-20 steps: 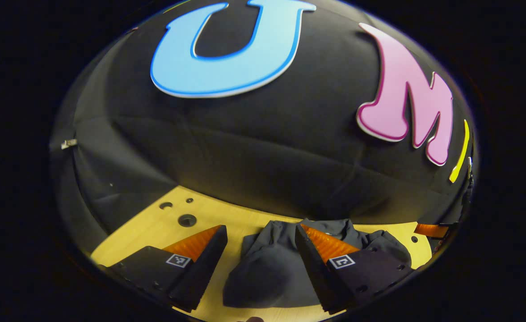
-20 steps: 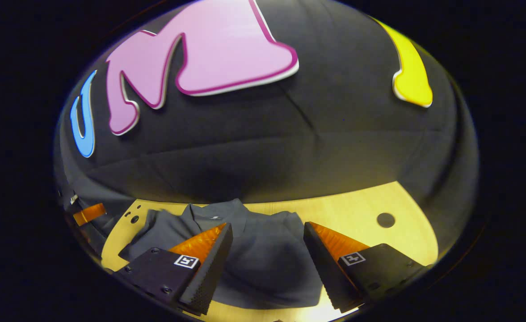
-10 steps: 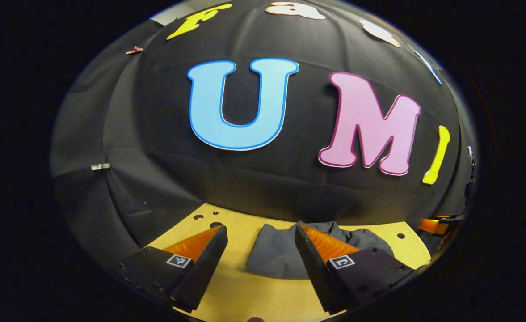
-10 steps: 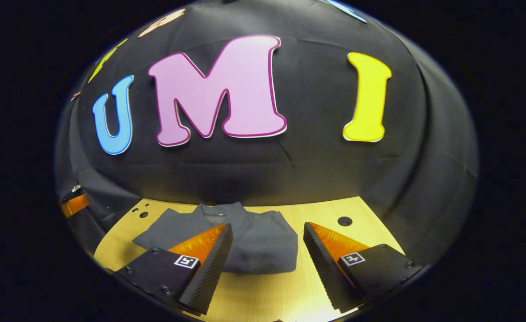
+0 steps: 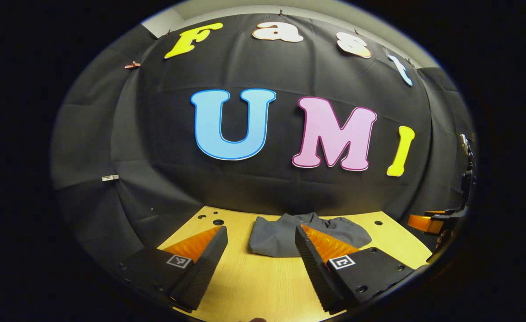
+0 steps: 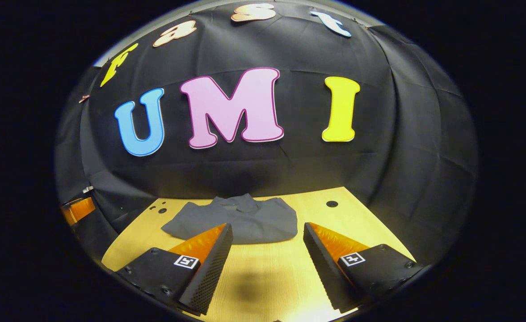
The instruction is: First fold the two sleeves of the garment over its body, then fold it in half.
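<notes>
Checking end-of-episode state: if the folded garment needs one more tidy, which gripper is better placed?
Probably the right gripper: the garment lies nearly centred past its open fingers. The left gripper, also open, has it offset toward one finger. Both hold nothing.

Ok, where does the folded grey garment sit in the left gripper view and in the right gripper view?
Left gripper view: garment lies lower centre on the wooden table, partly behind the left gripper right finger.
Right gripper view: garment lies lower centre, just beyond the right gripper.
Shared landmark: the garment's collar, facing the black booth wall.
</notes>
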`<control>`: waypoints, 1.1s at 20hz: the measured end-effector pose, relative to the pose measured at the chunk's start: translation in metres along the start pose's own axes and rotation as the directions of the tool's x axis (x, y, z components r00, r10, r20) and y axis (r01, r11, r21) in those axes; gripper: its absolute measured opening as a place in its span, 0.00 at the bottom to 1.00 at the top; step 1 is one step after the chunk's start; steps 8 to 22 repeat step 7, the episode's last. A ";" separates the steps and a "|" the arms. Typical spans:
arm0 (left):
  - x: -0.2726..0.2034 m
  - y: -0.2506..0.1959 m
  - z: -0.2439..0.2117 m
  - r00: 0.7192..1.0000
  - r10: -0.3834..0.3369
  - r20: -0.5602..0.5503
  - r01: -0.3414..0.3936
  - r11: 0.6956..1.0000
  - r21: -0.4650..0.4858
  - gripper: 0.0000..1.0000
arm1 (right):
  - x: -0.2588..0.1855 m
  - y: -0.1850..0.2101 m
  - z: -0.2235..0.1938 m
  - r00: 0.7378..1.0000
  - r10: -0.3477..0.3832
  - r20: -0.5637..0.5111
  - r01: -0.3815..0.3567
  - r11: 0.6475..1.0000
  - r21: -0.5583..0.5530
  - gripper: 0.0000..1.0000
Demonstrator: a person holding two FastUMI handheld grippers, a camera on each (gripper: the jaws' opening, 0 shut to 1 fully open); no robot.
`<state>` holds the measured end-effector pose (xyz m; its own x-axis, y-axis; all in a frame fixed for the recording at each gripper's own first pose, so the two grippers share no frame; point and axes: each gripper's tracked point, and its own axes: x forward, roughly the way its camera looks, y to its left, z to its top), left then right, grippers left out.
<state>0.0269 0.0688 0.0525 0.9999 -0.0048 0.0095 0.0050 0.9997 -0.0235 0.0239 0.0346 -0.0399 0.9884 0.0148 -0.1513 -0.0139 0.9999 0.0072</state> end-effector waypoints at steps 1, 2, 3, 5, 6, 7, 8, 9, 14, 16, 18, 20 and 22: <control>-0.013 -0.002 -0.007 1.000 -0.007 -0.002 0.007 1.000 -0.006 0.96 | -0.014 0.003 -0.008 1.000 0.000 -0.006 0.000 1.000 0.005 0.98; -0.024 -0.001 -0.014 1.000 -0.003 -0.008 0.003 1.000 -0.012 0.96 | -0.025 0.006 -0.016 1.000 0.004 -0.015 -0.004 1.000 0.014 0.98; -0.035 0.002 -0.023 1.000 0.001 -0.012 -0.001 1.000 -0.013 0.96 | -0.035 0.010 -0.029 0.999 0.011 -0.039 -0.010 1.000 0.025 0.98; -0.053 0.005 -0.041 0.999 0.022 -0.037 -0.023 0.999 -0.025 0.96 | -0.051 0.017 -0.052 0.996 0.024 -0.086 -0.021 0.999 0.032 0.98; -0.059 0.004 -0.052 0.998 0.026 -0.056 -0.028 0.999 -0.035 0.96 | -0.058 0.020 -0.062 0.994 0.028 -0.106 -0.026 0.999 0.027 0.98; -0.066 0.002 -0.061 0.997 0.029 -0.073 -0.032 0.998 -0.044 0.96 | -0.066 0.023 -0.071 0.992 0.032 -0.123 -0.030 0.999 0.022 0.98; -0.066 0.002 -0.061 0.997 0.029 -0.073 -0.032 0.998 -0.044 0.96 | -0.066 0.023 -0.071 0.992 0.032 -0.123 -0.030 0.999 0.022 0.98; -0.066 0.002 -0.061 0.997 0.029 -0.073 -0.032 0.998 -0.044 0.96 | -0.066 0.023 -0.071 0.992 0.032 -0.123 -0.030 0.999 0.022 0.98; -0.066 0.002 -0.061 0.997 0.029 -0.073 -0.032 0.998 -0.044 0.96 | -0.066 0.023 -0.071 0.992 0.032 -0.123 -0.030 0.999 0.022 0.98; -0.066 0.002 -0.061 0.997 0.029 -0.073 -0.032 0.998 -0.044 0.96 | -0.066 0.023 -0.071 0.992 0.032 -0.123 -0.030 0.999 0.022 0.98; -0.066 0.002 -0.061 0.997 0.029 -0.073 -0.032 0.998 -0.044 0.96 | -0.066 0.023 -0.071 0.992 0.032 -0.123 -0.030 0.999 0.022 0.98; -0.066 0.002 -0.061 0.997 0.029 -0.073 -0.032 0.998 -0.044 0.96 | -0.066 0.023 -0.071 0.992 0.032 -0.123 -0.030 0.999 0.022 0.98; -0.066 0.002 -0.061 0.997 0.029 -0.073 -0.032 0.998 -0.044 0.96 | -0.066 0.023 -0.071 0.992 0.032 -0.123 -0.030 0.999 0.022 0.98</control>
